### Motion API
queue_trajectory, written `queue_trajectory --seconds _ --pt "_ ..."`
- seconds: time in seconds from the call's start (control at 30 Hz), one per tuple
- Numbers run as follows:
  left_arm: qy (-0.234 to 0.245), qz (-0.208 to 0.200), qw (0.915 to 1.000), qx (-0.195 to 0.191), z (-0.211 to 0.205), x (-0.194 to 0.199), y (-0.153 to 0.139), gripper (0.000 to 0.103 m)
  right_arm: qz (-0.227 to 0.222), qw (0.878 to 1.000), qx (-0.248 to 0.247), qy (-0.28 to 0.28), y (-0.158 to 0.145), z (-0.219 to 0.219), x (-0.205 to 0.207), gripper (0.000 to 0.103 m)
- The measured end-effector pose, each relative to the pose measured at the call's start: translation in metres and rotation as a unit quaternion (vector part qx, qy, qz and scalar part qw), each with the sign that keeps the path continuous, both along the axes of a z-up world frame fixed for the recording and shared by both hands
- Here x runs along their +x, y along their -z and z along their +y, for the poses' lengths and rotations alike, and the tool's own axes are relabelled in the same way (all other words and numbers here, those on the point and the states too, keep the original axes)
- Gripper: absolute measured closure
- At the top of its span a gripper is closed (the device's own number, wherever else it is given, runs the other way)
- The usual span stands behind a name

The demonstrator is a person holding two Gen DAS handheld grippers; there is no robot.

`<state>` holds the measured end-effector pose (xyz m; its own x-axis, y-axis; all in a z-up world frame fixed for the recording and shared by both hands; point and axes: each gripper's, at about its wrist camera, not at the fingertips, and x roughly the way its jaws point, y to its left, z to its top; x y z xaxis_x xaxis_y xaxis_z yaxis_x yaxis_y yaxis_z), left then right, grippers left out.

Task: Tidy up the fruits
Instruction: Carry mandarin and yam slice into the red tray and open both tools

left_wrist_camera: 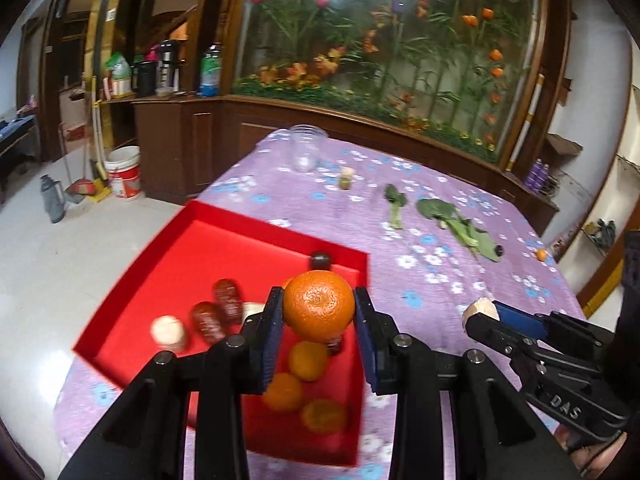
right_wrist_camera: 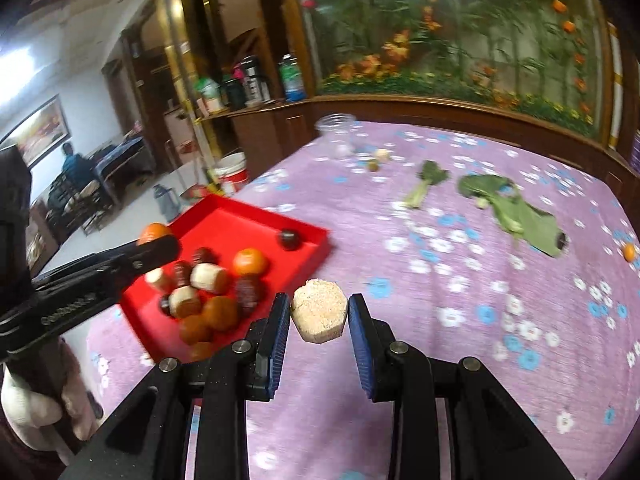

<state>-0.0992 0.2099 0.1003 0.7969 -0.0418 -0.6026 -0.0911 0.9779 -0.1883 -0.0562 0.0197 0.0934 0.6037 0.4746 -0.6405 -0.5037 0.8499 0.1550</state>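
My left gripper [left_wrist_camera: 318,295] is shut on a round orange mandarin [left_wrist_camera: 319,314] and holds it above the near right part of the red tray [left_wrist_camera: 192,252]. The tray lies on the table's left side and holds several mandarins [left_wrist_camera: 308,360], dark red dates [left_wrist_camera: 228,300], pale chunks [left_wrist_camera: 168,332] and one dark fruit [left_wrist_camera: 320,260]. My right gripper [right_wrist_camera: 319,300] is shut on a pale beige chunk [right_wrist_camera: 319,318] over the purple cloth, just right of the tray [right_wrist_camera: 224,220]. In the right wrist view the left gripper [right_wrist_camera: 166,246] shows at the left with its mandarin [right_wrist_camera: 154,232].
A purple flowered cloth [left_wrist_camera: 440,280] covers the table. On it stand a clear plastic cup [left_wrist_camera: 306,148], a small greenish piece [left_wrist_camera: 345,182], leafy greens [left_wrist_camera: 456,220] and a small orange fruit [left_wrist_camera: 541,255] near the right edge. A wooden cabinet and plant display run behind the table.
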Motion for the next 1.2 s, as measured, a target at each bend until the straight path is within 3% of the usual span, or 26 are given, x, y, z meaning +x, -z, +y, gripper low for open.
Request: queue_trajectory --seconds 0.23,0.57,1.2 --pt "-0.042 0.002 0.9989 0.023 0.031 -0.005 0.009 0.07 0.002 0.999 -0.012 -0.041 0.001 0.048 -0.002 0.07" --pt "-0.084 0.017 0.9961 0.019 0.072 -0.003 0.025 0.07 0.028 0.996 -0.027 -0.079 0.021 0.099 0.003 0.07" --pt "-0.106 0.05 0.9931 -0.002 0.104 0.023 0.052 0.07 0.061 0.991 -0.031 -0.119 0.05 0.138 0.006 0.069"
